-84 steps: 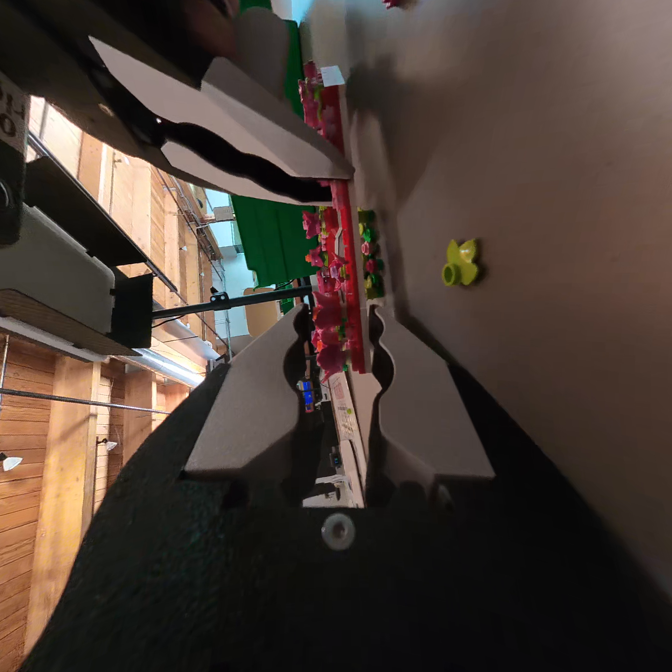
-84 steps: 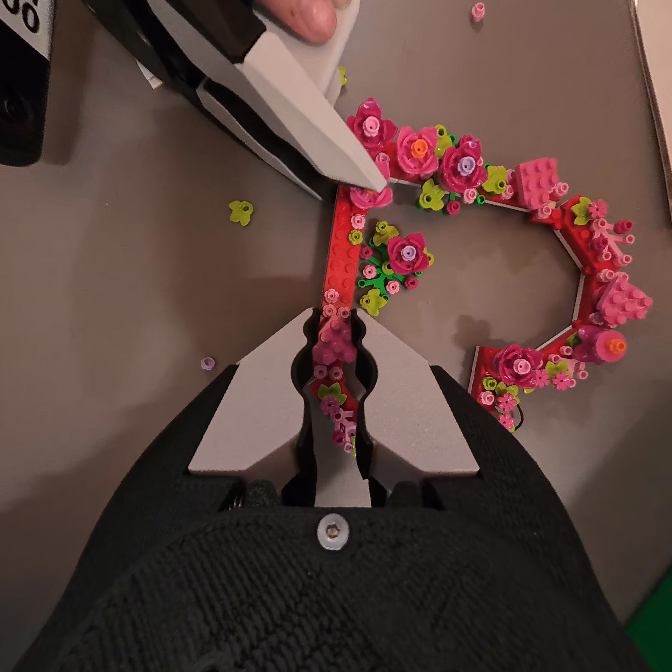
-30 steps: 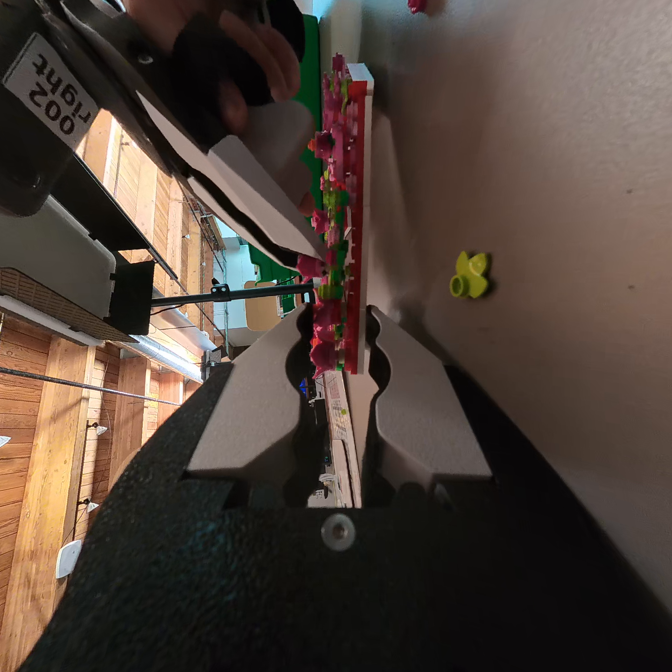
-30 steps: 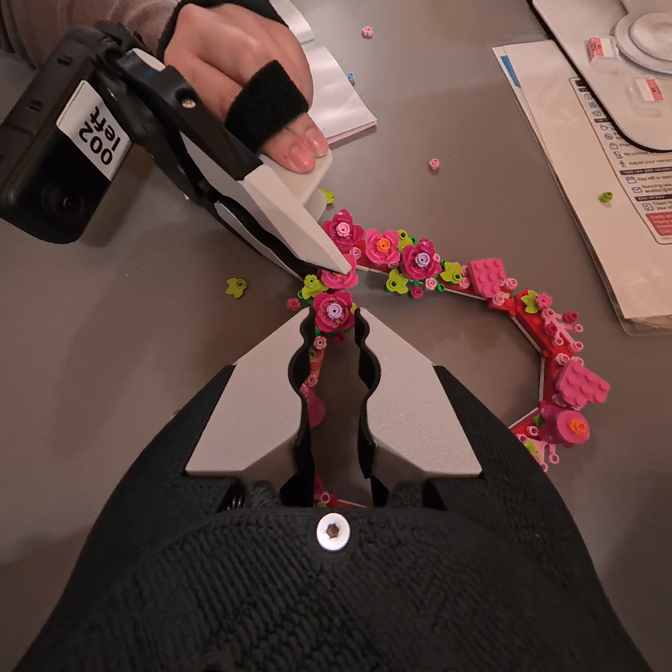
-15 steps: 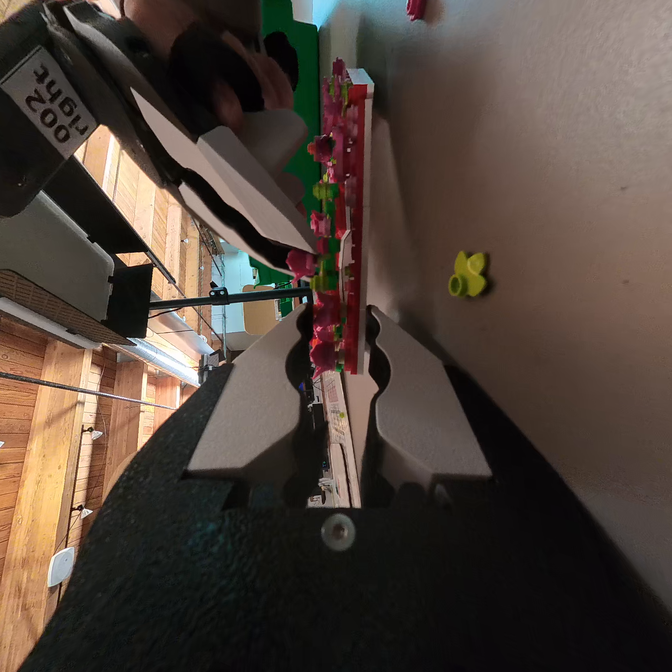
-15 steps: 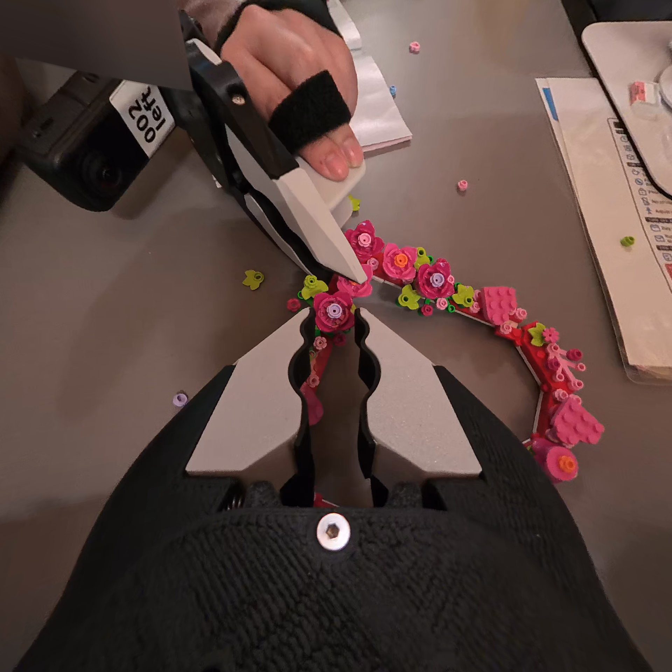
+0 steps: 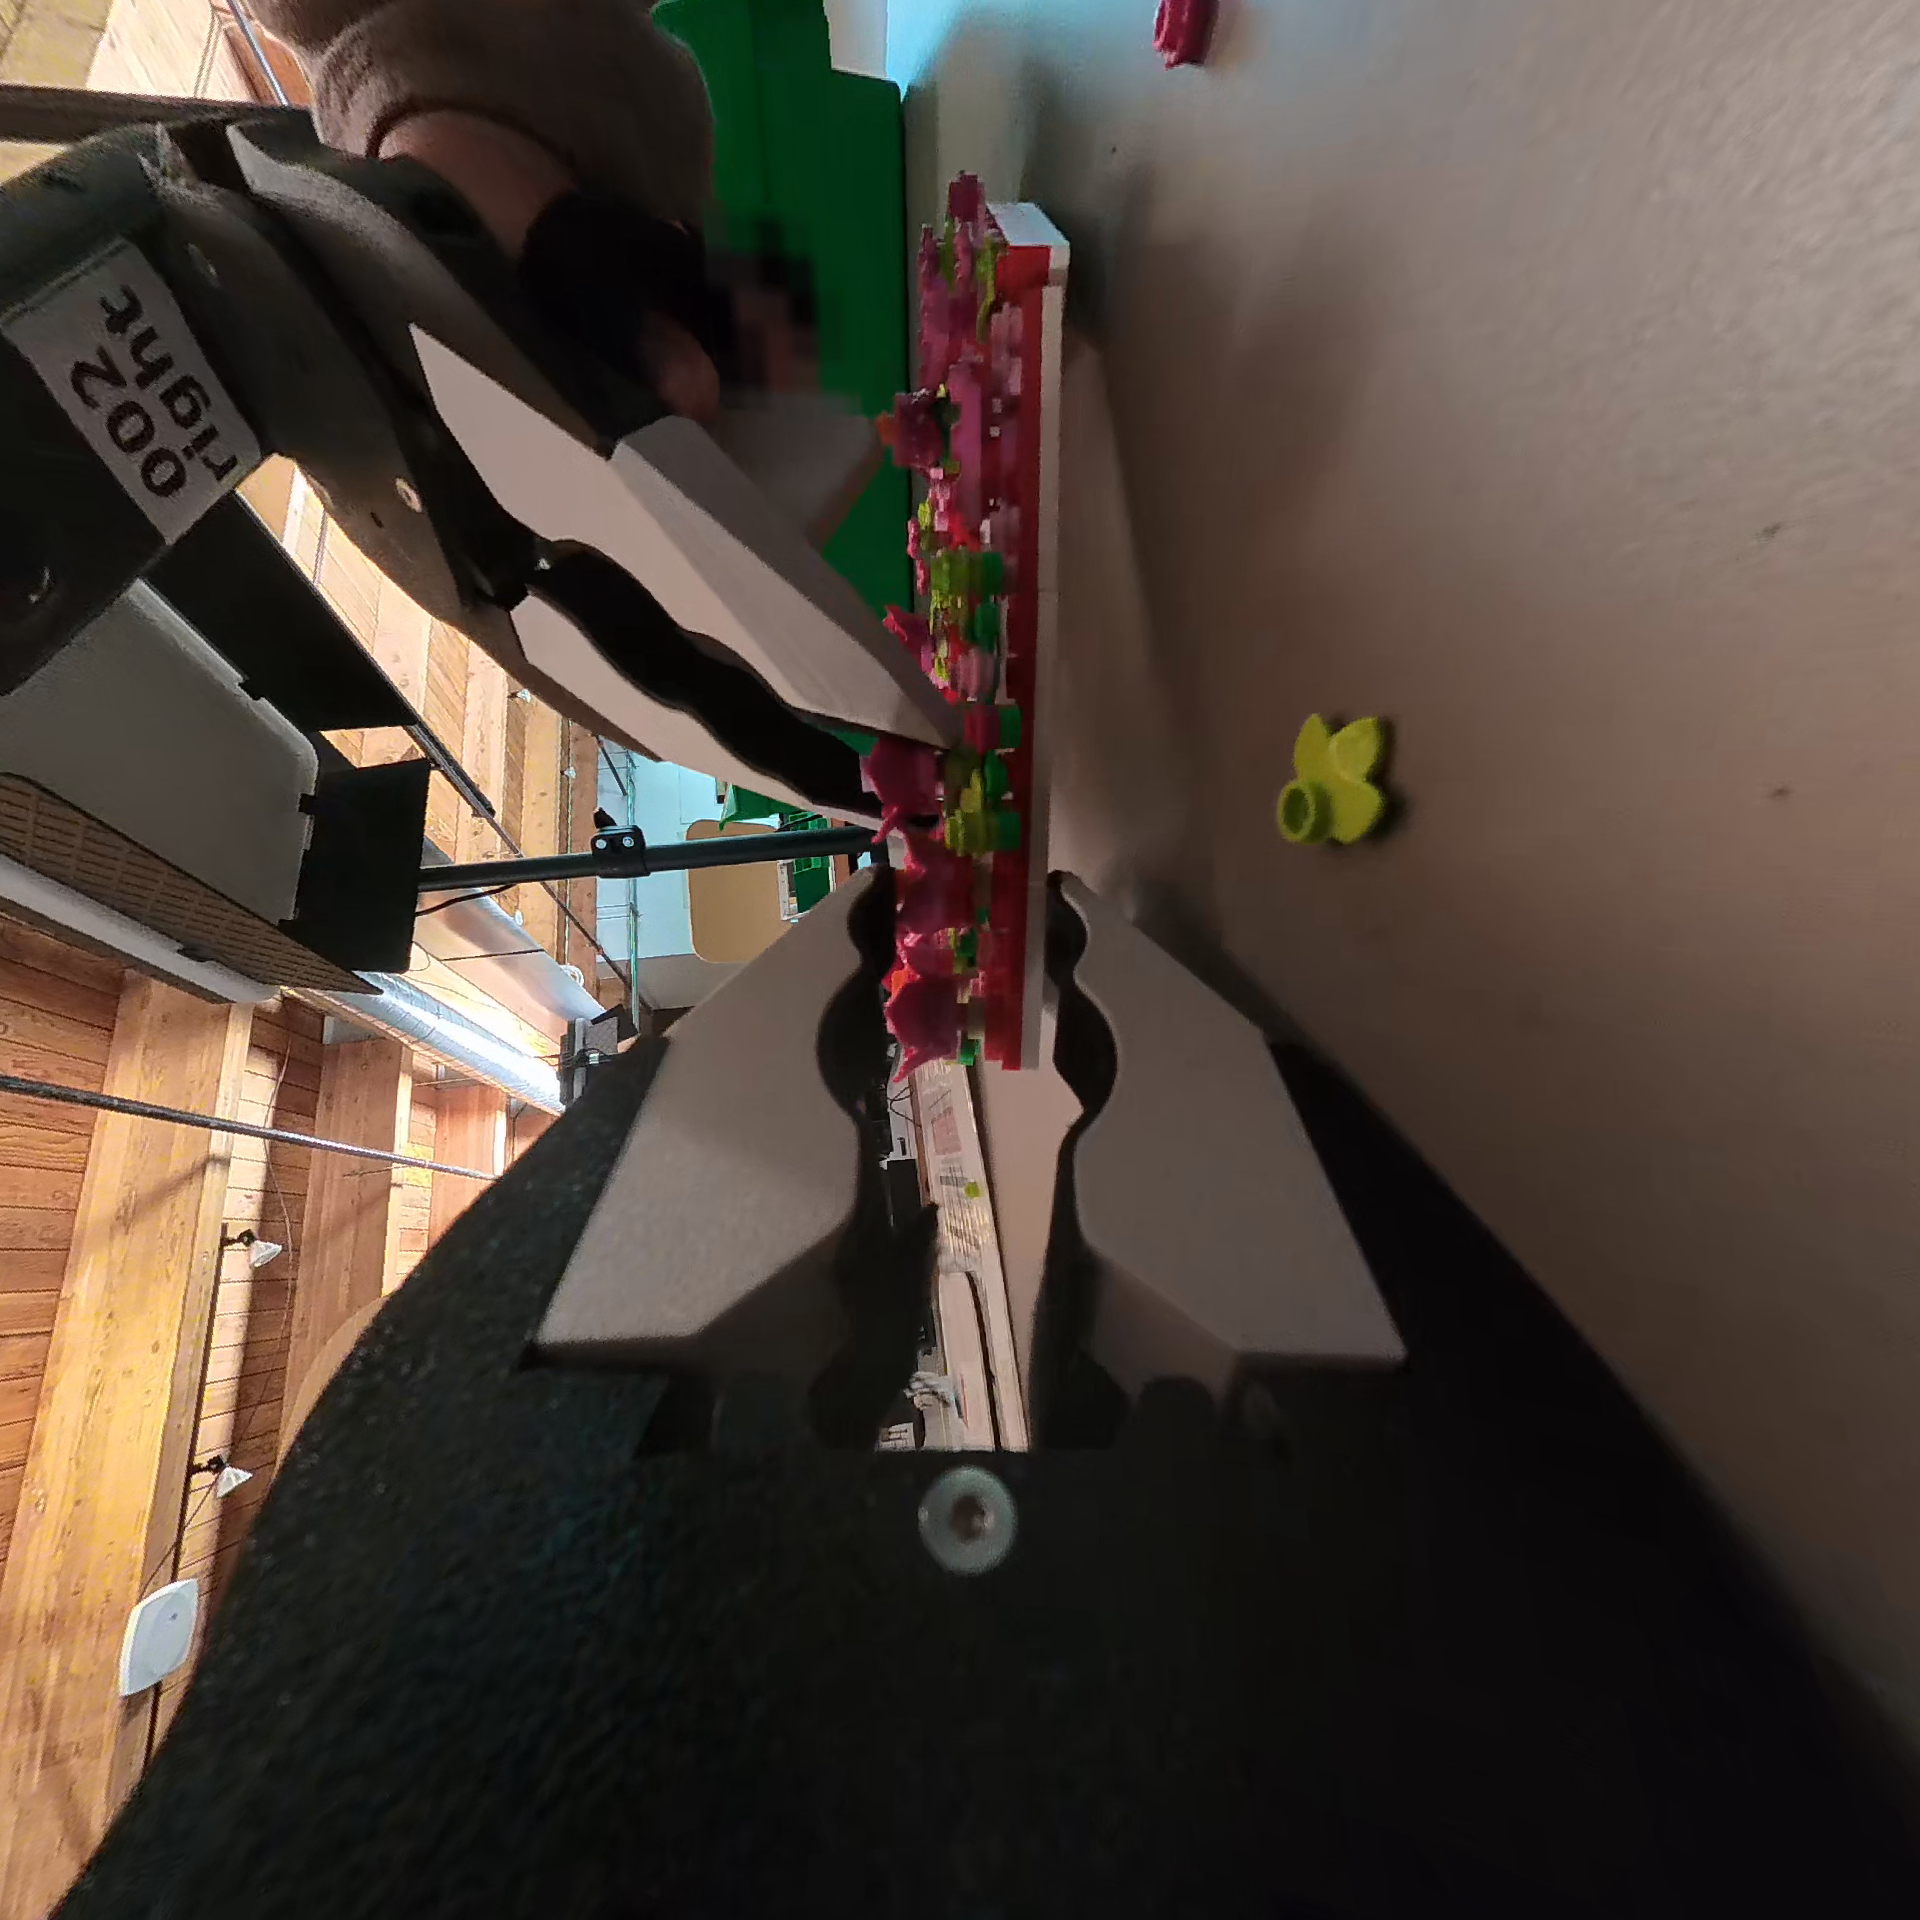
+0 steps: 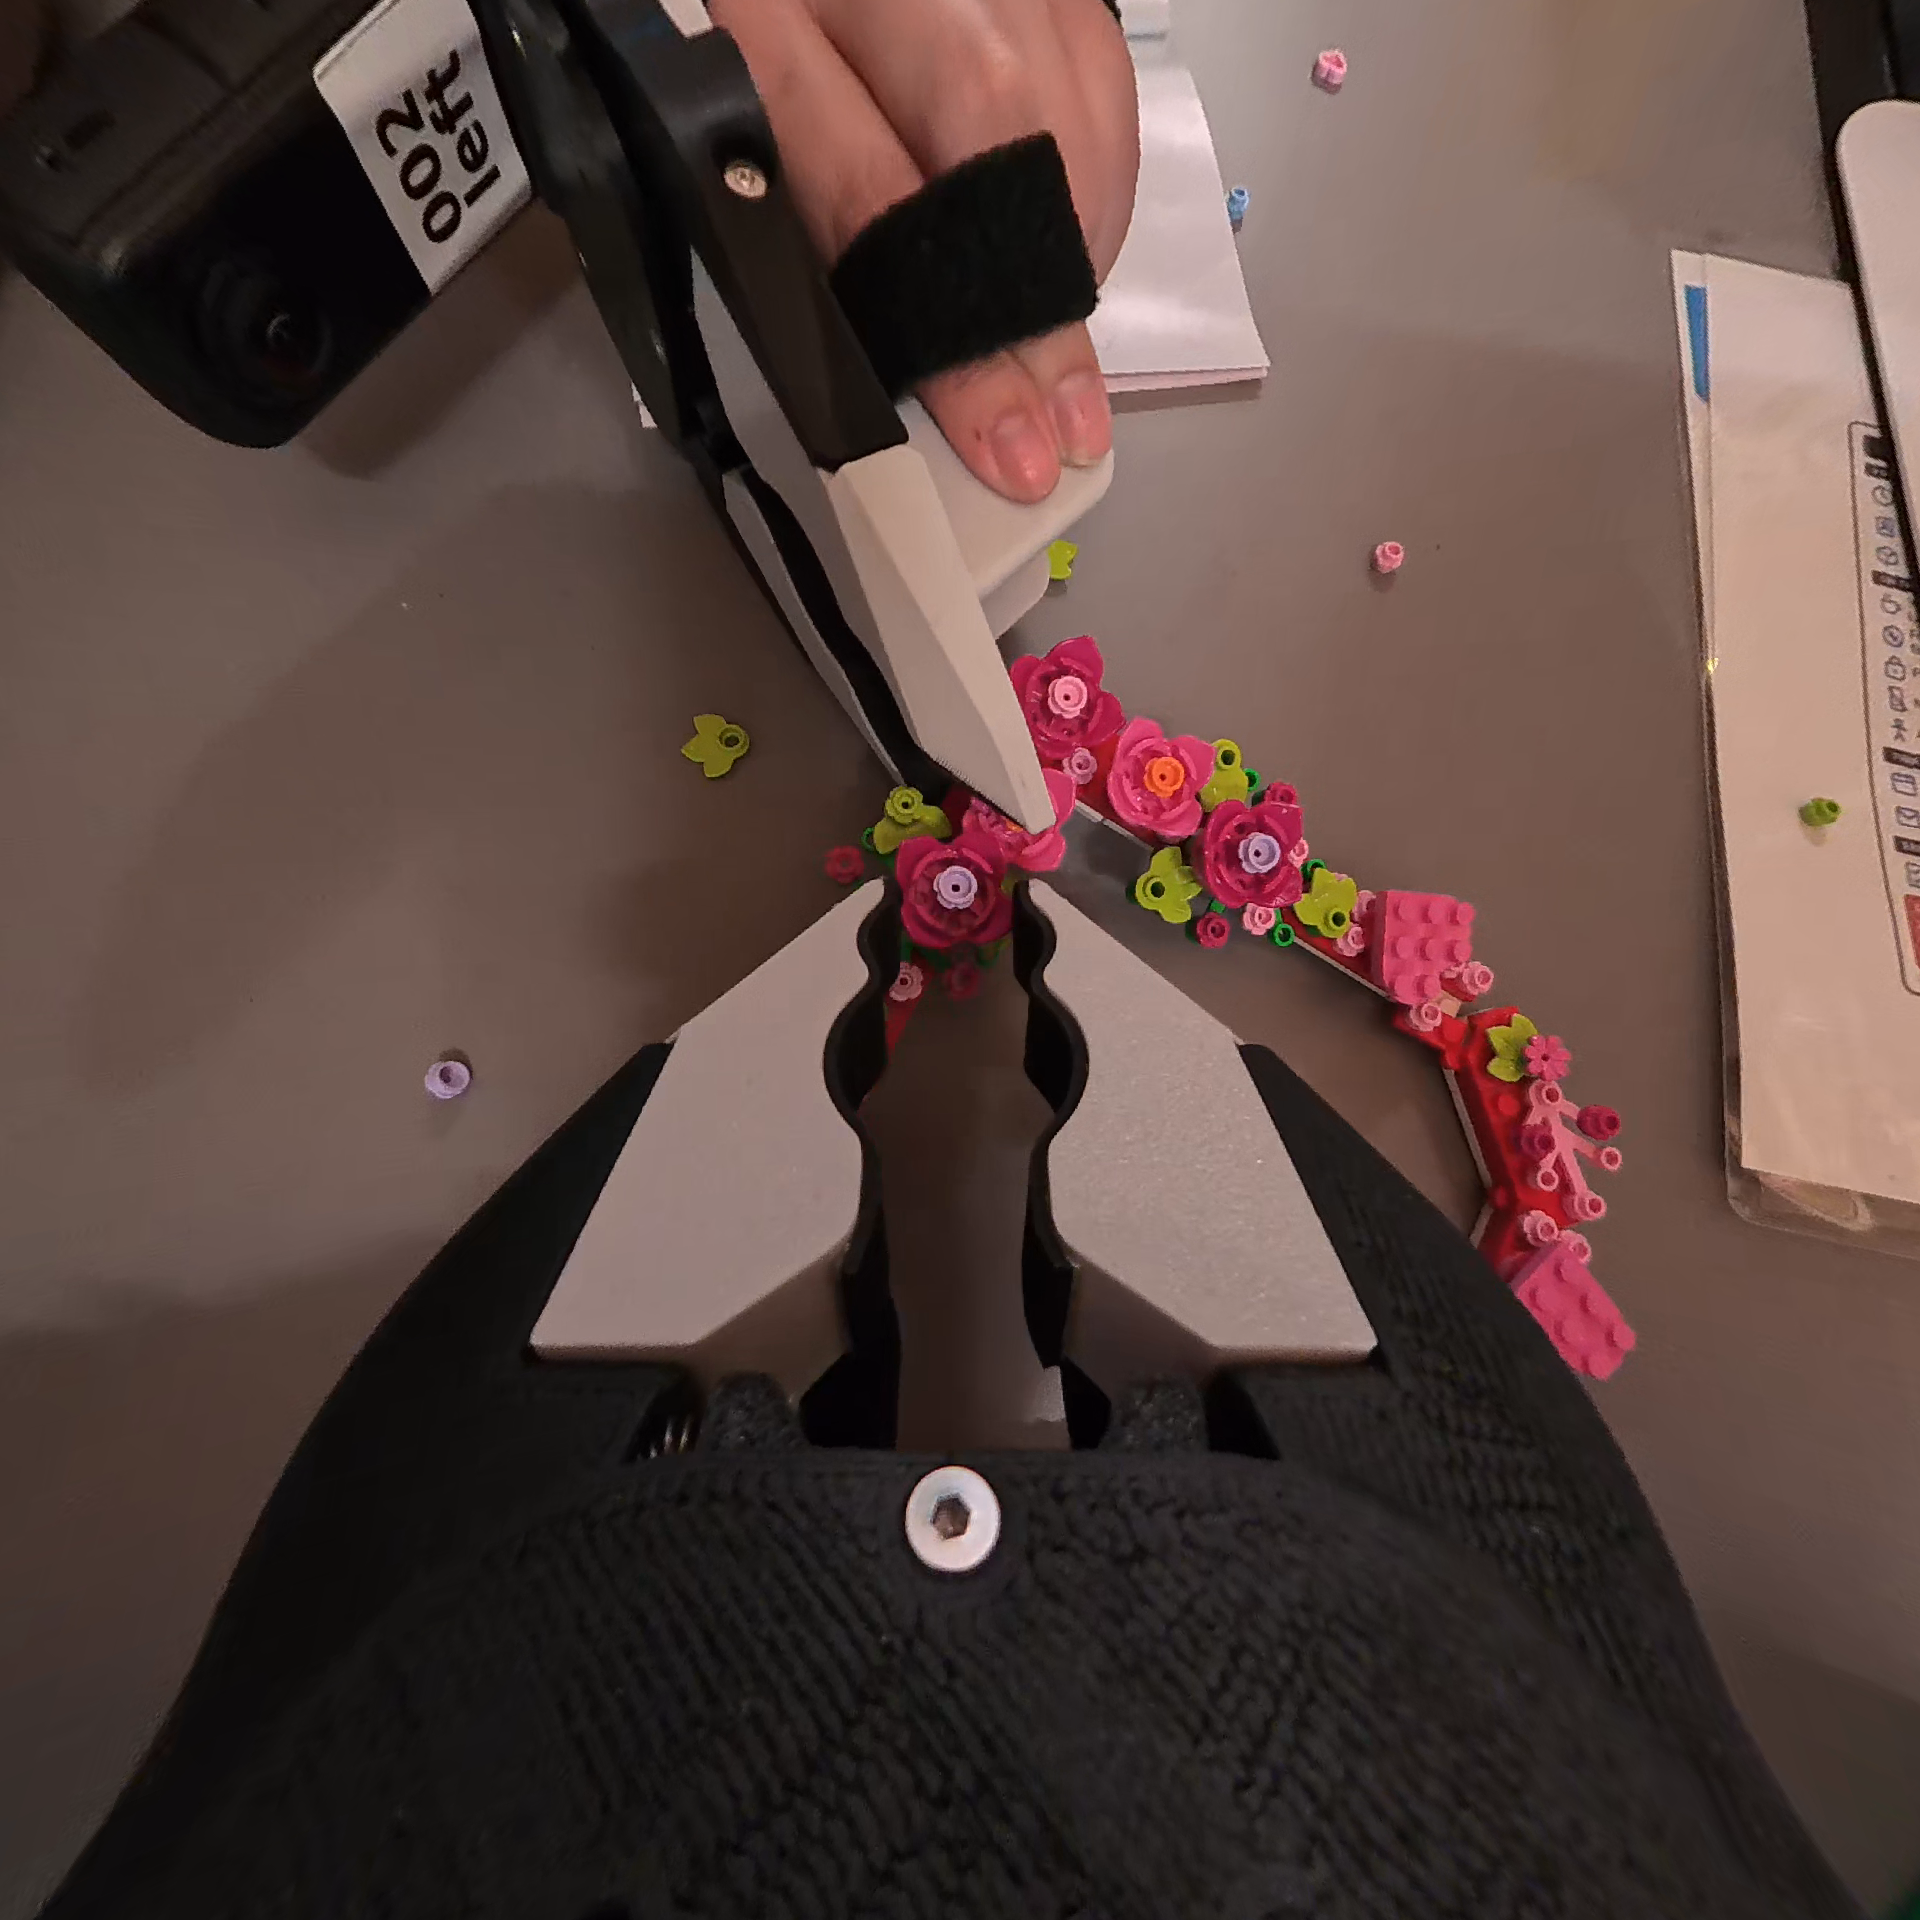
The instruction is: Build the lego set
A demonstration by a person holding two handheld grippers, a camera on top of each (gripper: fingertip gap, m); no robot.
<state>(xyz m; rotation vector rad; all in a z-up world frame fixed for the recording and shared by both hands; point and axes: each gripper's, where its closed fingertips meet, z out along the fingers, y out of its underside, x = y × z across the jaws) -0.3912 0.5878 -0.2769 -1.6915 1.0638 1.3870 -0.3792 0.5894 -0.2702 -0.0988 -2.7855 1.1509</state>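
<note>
A red Lego frame (image 8: 1496,1112) studded with pink roses and lime leaves lies curved on the grey table (image 8: 312,831). My right gripper (image 8: 954,896) is shut on a magenta rose (image 8: 954,883) with a lilac centre at the frame's left end. My left gripper (image 8: 982,800) comes in from the upper left and clamps the frame beside that rose. In the left wrist view my left gripper (image 7: 966,904) holds the red and white frame edge (image 7: 1023,623) between its fingers, and the right gripper (image 7: 914,753) touches the flowers just ahead.
Loose pieces lie around: a lime leaf (image 8: 717,744), which also shows in the left wrist view (image 7: 1335,795), a lilac stud (image 8: 447,1077), and pink studs (image 8: 1387,556). A white booklet (image 8: 1174,291) lies behind. Paper sheets (image 8: 1787,727) lie at the right. My two grippers' fingertips are within a few centimetres of each other.
My right gripper has moved from the red strip up to the lilac-centred rose. The frame's left arm has swung in toward the rest. My left gripper now stands steeper and nearer.
</note>
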